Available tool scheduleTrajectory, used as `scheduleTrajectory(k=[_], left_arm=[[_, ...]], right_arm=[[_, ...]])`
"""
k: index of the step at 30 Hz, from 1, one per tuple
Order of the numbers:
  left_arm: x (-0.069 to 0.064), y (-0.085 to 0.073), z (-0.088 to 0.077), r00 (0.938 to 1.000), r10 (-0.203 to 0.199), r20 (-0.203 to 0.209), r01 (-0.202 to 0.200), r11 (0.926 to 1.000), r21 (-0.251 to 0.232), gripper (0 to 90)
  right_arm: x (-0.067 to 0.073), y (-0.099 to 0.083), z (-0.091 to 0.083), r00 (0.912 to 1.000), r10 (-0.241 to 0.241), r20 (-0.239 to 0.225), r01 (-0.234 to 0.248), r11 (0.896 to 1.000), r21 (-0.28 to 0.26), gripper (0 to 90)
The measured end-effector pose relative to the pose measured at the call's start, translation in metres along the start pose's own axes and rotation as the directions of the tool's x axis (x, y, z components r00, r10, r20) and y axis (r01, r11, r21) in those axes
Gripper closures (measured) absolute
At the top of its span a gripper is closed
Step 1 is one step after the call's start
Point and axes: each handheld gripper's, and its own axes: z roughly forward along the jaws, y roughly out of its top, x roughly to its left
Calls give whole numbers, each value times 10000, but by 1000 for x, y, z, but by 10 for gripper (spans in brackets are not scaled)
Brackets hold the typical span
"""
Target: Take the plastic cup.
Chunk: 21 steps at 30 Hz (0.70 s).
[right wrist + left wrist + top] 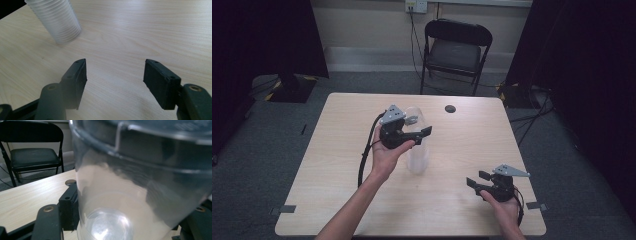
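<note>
High view: clear plastic cup stack (417,145) standing upright near table (337,150) centre. Left gripper (414,134) is pinching top cup, probably near rim; keeping squeeze light, lifting straight up. Right gripper (478,179) is resting well apart, jaws spread, ready for steadying lower cups.

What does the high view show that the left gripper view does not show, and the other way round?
High view alone: both forearms, the right tongs open above the table near the right edge, and the left tongs at the upper part of a stack of clear cups. Left gripper view alone: the inside of the top cup down to its shiny bottom, and its rim close up. Both share the cups, the wooden table, its round hole and the black folding chair.
</note>
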Motion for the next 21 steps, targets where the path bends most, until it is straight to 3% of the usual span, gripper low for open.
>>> scheduleTrajectory(k=[8, 12, 15, 21], left_arm=[[-3, 4, -7, 9999, 116, -40, -116, 9998, -159, 332], [-3, 8, -13, 9990, 353, -258, -357, 9992, -153, 333], [-1, 13, -19, 9990, 284, -341, -298, 9987, -424, 333], [4, 15, -31, 9987, 260, -435, -281, 9984, -500, 337]], right_arm=[[1, 0, 0, 10000, -59, -24, 59, 10000, -8, 350], [1, 1, 0, 10000, -76, -26, 76, 10000, -19, 349], [2, 1, 1, 10000, -88, -33, 88, 10000, -18, 349], [2, 1, 0, 9999, -115, -15, 115, 9999, -26, 356]])
